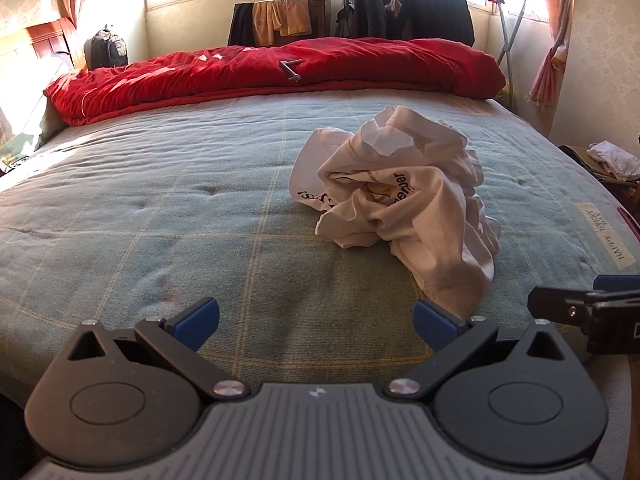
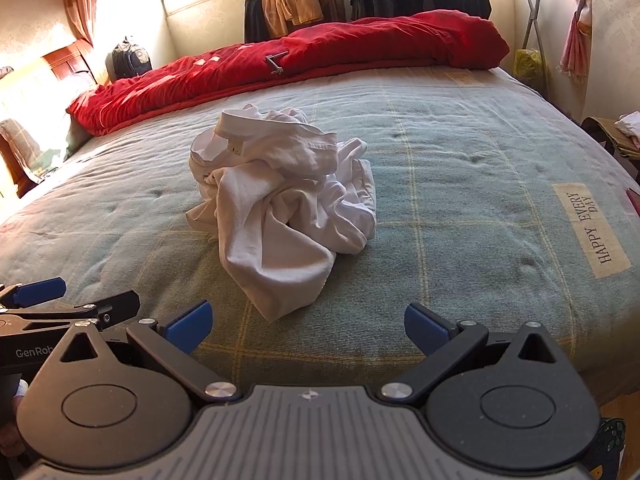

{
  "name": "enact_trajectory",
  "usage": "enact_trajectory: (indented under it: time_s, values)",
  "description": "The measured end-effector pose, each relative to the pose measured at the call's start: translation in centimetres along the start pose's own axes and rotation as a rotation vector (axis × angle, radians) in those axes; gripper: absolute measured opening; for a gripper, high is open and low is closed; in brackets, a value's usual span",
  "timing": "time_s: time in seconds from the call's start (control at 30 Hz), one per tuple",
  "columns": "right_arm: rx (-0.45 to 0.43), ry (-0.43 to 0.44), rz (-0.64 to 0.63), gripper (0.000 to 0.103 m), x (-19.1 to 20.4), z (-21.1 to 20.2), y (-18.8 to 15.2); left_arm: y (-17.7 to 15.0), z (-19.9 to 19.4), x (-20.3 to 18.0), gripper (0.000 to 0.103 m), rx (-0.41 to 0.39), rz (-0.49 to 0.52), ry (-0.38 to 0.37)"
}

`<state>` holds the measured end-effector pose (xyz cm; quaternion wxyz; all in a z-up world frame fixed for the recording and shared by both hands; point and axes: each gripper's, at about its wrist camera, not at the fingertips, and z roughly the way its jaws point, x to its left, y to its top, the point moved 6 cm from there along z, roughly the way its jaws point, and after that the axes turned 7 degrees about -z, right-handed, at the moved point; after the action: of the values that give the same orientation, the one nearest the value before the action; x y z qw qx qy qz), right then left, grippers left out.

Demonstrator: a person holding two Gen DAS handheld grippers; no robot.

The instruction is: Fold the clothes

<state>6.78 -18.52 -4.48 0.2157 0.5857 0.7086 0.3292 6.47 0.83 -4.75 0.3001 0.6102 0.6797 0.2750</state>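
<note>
Left wrist view: left claw [image 1: 316, 326] spread wide, empty, low over bed [image 1: 160, 200]. White T-shirt [image 1: 400, 200] crumpled ahead, right of centre. Risk: pinching several layers together.

Right wrist view: right claw [image 2: 308, 326] likewise agape, empty; shirt heap left of centre. Risk: snagging the blanket beneath.

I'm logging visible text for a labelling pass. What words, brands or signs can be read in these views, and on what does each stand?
"HAPPY EVERY DAY": cream fabric label sewn on the blue-green checked bedspread.
"GenRob", cut off by the frame: black body of the left gripper, seen from the right wrist view.
Black print on the crumpled white T-shirt: folded over, only fragments show, not readable.
Round badge on the dark hanging jacket: too small to read.
</note>
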Motion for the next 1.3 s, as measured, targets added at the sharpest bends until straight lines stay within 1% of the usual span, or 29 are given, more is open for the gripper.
enact_trajectory:
  time_s: [0.1,0.13,0.23,0.33,0.47,0.57,0.6,0.67,0.77,0.83,0.9,1.0,1.07,1.1,1.2,1.23,1.3]
  values:
    - [-0.027,-0.038,-0.037,0.103,0.0,0.3,0.4,0.3,0.8,-0.2,0.102,-0.007,0.020,0.009]
    - [-0.036,-0.035,-0.045,0.103,0.0,0.4,0.6,0.4,1.1,-0.2,0.102,-0.009,0.027,0.013]
    - [-0.048,0.001,-0.048,0.103,0.0,0.8,1.0,0.6,2.0,-0.1,0.102,-0.010,0.035,0.019]
    - [-0.057,0.033,-0.045,0.103,-0.2,1.4,1.5,0.9,2.9,0.3,0.102,0.008,0.023,-0.005]
    - [-0.093,0.040,-0.065,0.103,-0.4,2.0,2.5,1.2,3.8,0.8,0.102,0.010,0.020,-0.002]
    - [-0.133,0.047,-0.084,0.103,-0.4,2.2,3.2,1.6,4.3,1.2,0.102,-0.013,0.025,-0.004]
    - [-0.151,0.057,-0.089,0.103,-0.5,2.3,3.5,1.7,4.4,1.3,0.102,-0.017,0.020,-0.010]
    - [-0.164,0.116,-0.115,0.103,-0.3,2.6,3.9,1.9,4.9,1.5,0.102,-0.005,0.004,-0.032]
    - [-0.135,0.194,-0.154,0.103,0.1,3.3,4.0,2.1,5.8,1.7,0.102,0.019,-0.008,-0.057]
    - [-0.112,0.207,-0.175,0.103,0.5,3.9,3.9,2.3,6.0,1.5,0.102,0.010,0.006,-0.075]
    - [-0.099,0.207,-0.195,0.103,0.6,4.3,4.0,2.3,6.3,1.5,0.102,0.020,0.006,-0.095]
    - [-0.085,0.218,-0.198,0.103,0.5,4.9,4.3,2.3,7.0,1.3,0.102,0.064,0.006,-0.155]
    - [-0.076,0.231,-0.184,0.103,0.2,5.2,4.7,1.9,7.7,1.2,0.102,0.112,0.006,-0.178]
    - [-0.071,0.231,-0.177,0.103,0.1,5.4,4.9,1.7,8.1,1.1,0.102,0.134,0.016,-0.181]
    - [-0.071,0.216,-0.173,0.103,-0.4,5.7,5.5,1.5,8.5,1.3,0.102,0.103,0.048,-0.133]
    - [-0.074,0.218,-0.183,0.103,-0.3,5.7,5.8,1.5,8.7,1.4,0.102,0.111,0.049,-0.126]
    - [-0.081,0.219,-0.196,0.103,-0.2,5.7,6.3,1.7,9.1,1.9,0.102,0.125,0.029,-0.135]
